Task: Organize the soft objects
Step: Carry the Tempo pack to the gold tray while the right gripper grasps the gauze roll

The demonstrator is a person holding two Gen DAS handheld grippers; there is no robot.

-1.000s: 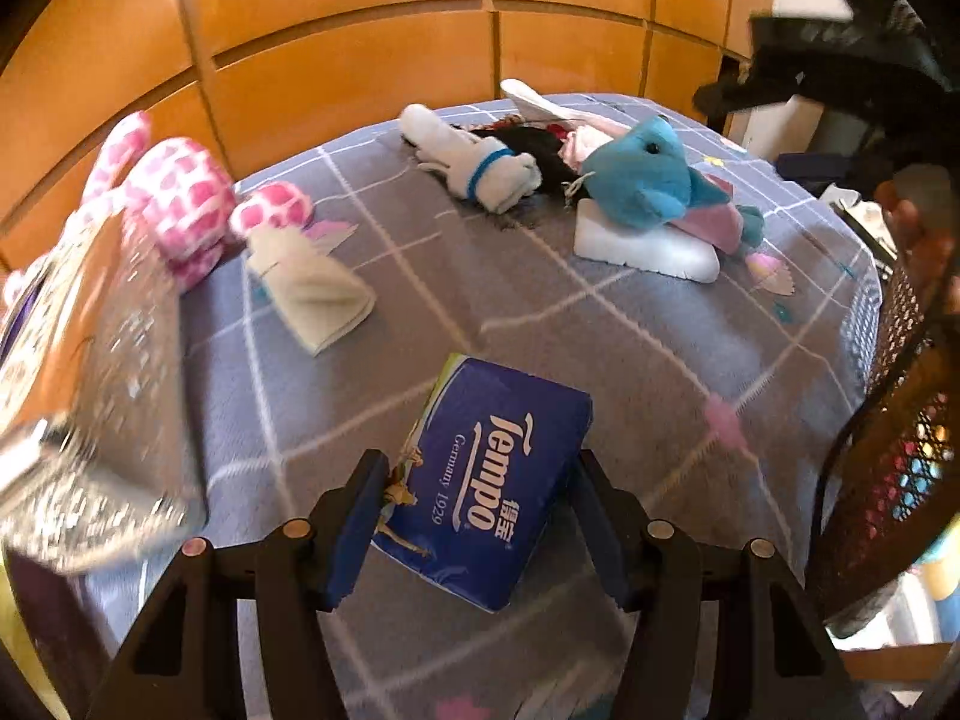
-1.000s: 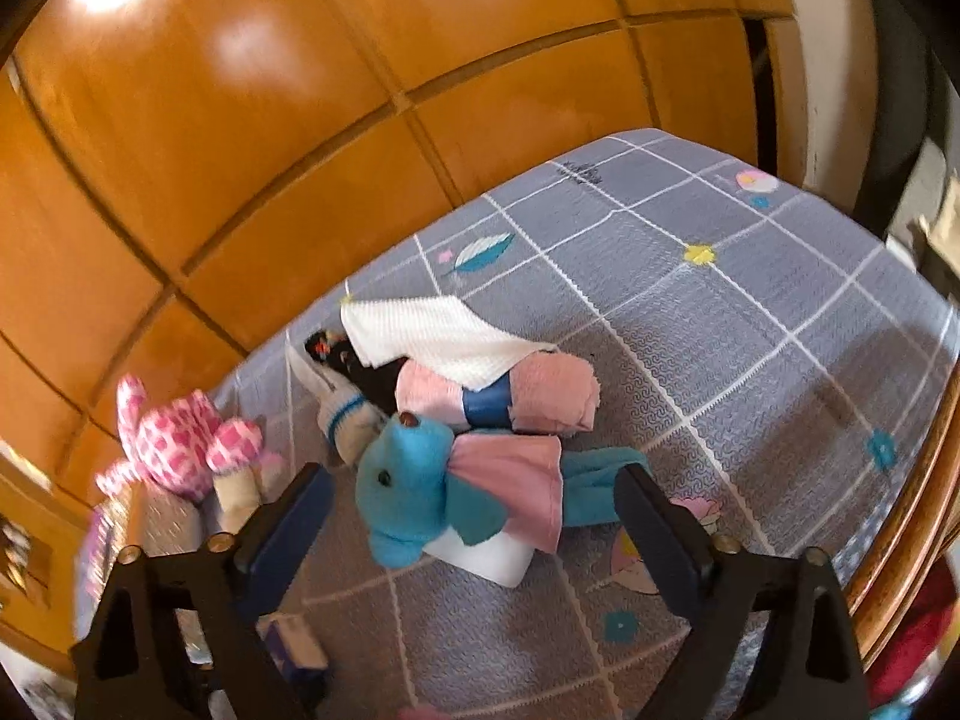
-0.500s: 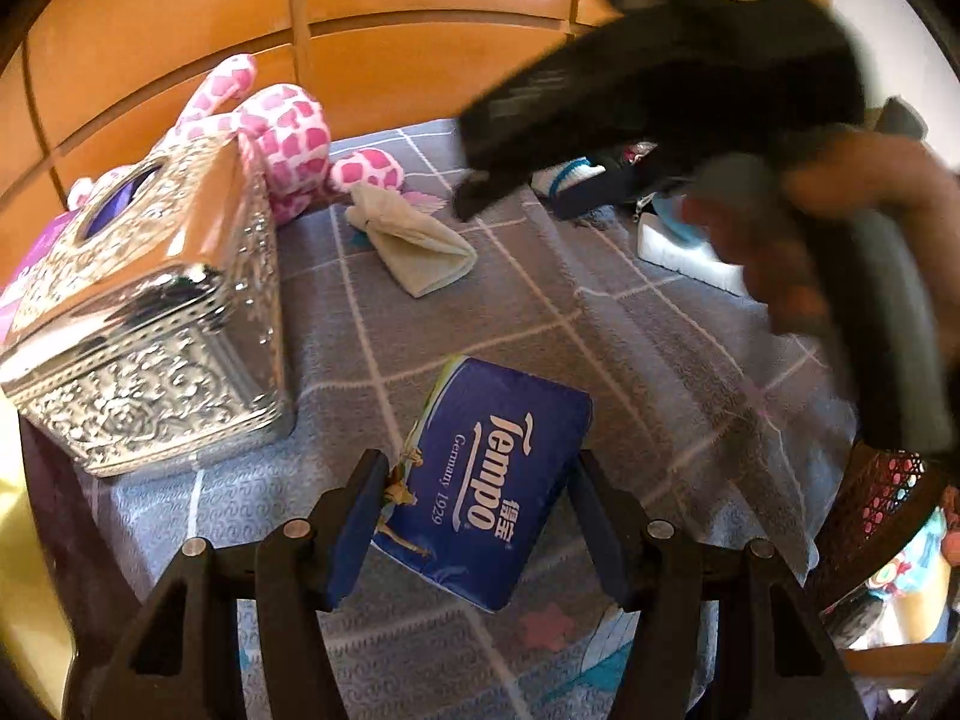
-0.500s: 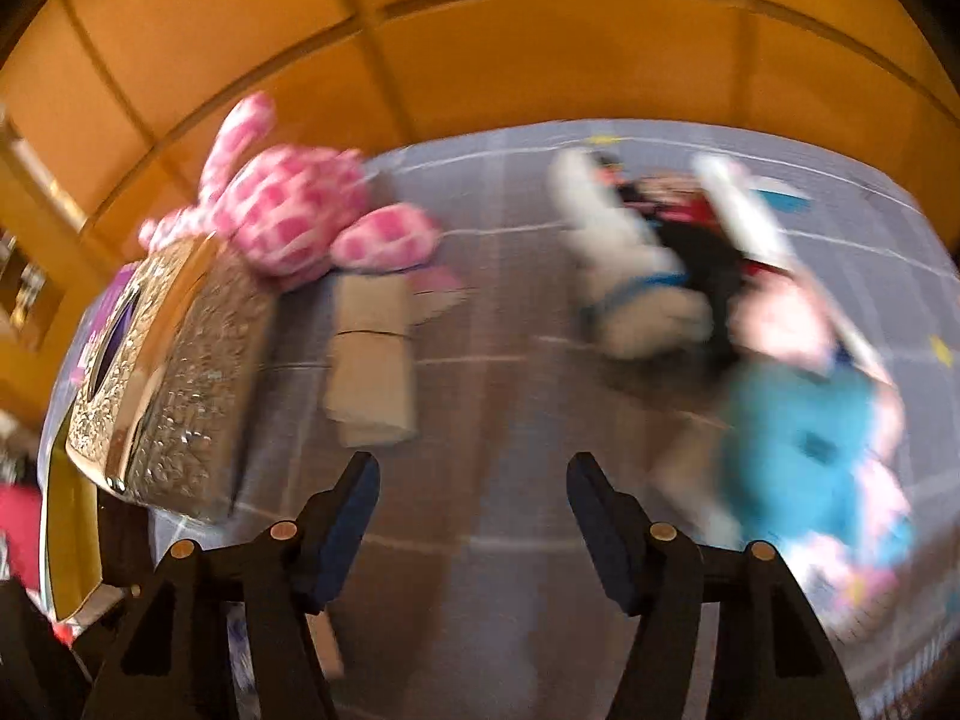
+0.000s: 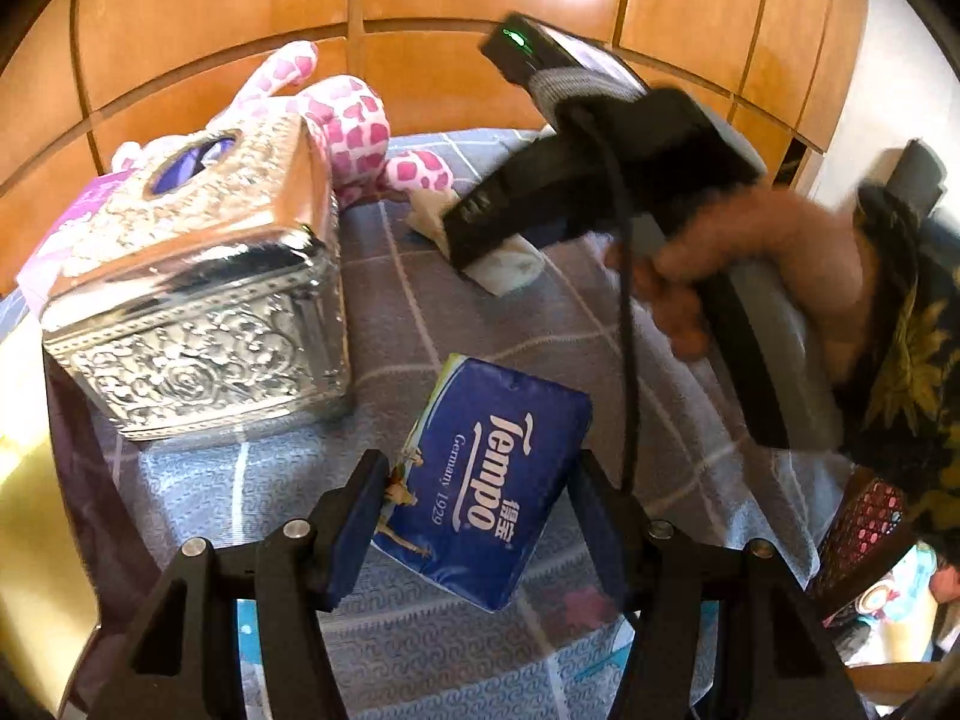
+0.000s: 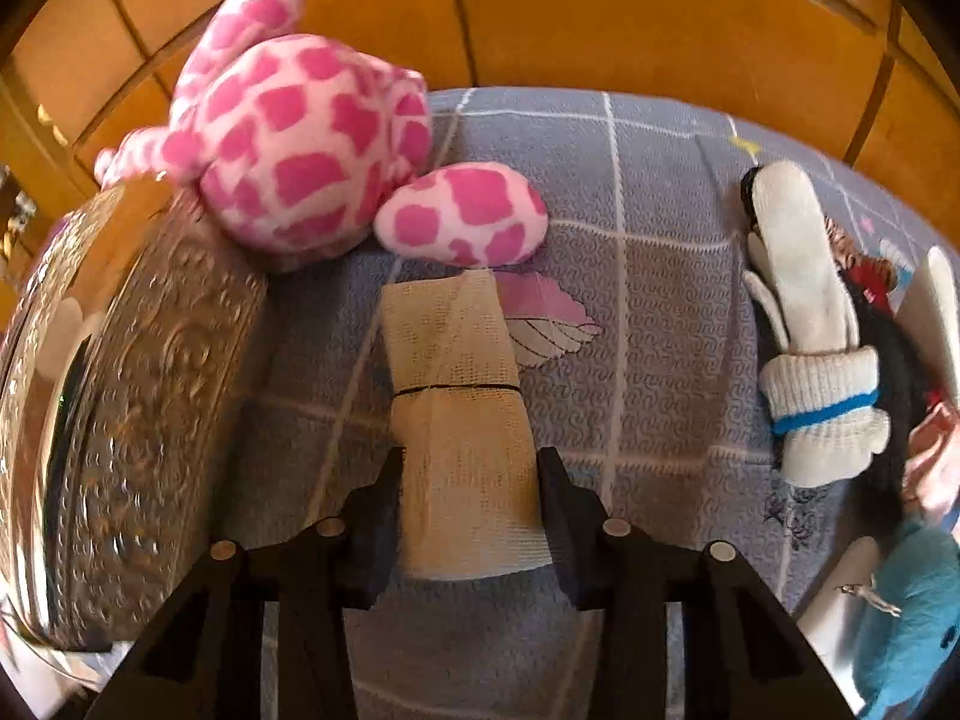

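My left gripper [image 5: 480,516] is shut on a blue Tempo tissue pack [image 5: 498,480], held above the grey checked cover [image 5: 384,324] beside a silver embossed tissue box [image 5: 198,300]. My right gripper [image 6: 471,516] points down at a folded beige cloth [image 6: 462,396] lying on the cover. Its jaws are closing, with the near end of the cloth between the pads, which stand right at its sides. In the left wrist view a hand [image 5: 750,258] holds that gripper over the cloth [image 5: 510,264]. A pink spotted plush [image 6: 300,138] lies just behind the cloth.
The silver box [image 6: 120,390] stands close on the left of the cloth. At the right lie a rolled white sock with a blue band [image 6: 816,372], dark and pink items, and a blue plush [image 6: 912,618]. A dark mesh basket [image 5: 864,534] sits at the lower right.
My right gripper swung from over the blue plush across to the beige cloth, dropped low, and its jaws narrowed around it. My left gripper carried the tissue pack over beside the silver box.
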